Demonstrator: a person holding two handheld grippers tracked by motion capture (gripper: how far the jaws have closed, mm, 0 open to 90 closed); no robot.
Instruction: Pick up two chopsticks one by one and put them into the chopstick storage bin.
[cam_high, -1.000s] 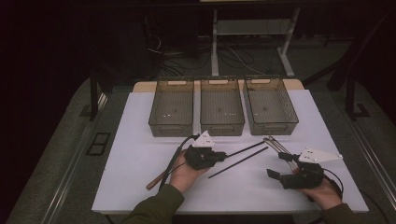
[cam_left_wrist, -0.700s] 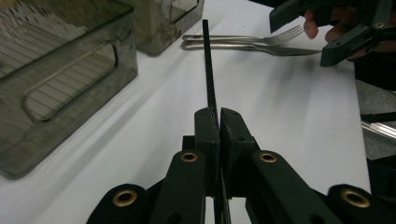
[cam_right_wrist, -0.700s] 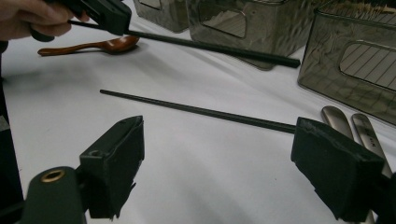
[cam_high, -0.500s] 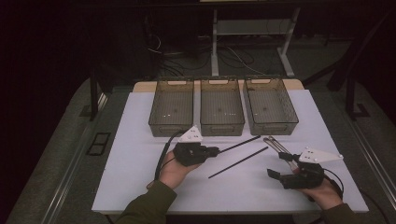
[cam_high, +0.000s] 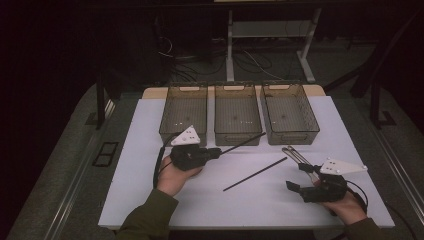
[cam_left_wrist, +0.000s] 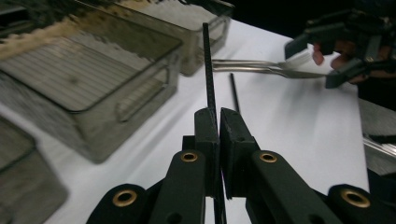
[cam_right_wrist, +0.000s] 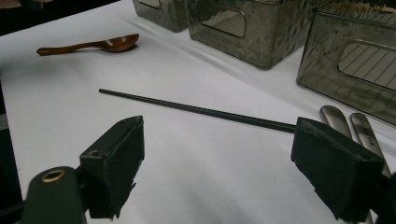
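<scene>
Holding one black chopstick (cam_high: 243, 142) pinched in the left tool (cam_high: 212, 153) above the white worktop (cam_high: 150, 130), at the centre of the high view.

In the left gripper view the left tool's jaws are pressed together on the chopstick, which runs up from between them toward the top middle of the frame, its far end in front of the middle bin (cam_high: 237, 116) of three clear bins in the high view. A second black chopstick (cam_high: 255, 174) lies flat on the worktop just below centre. The right tool (cam_high: 300, 176), at the lower right of the high view, has its jaws spread wide with nothing between them; metal tongs (cam_high: 296, 154) lie just beside it. A brown wooden spoon (cam_right_wrist: 93, 45) rests at the upper left of the right gripper view.
</scene>
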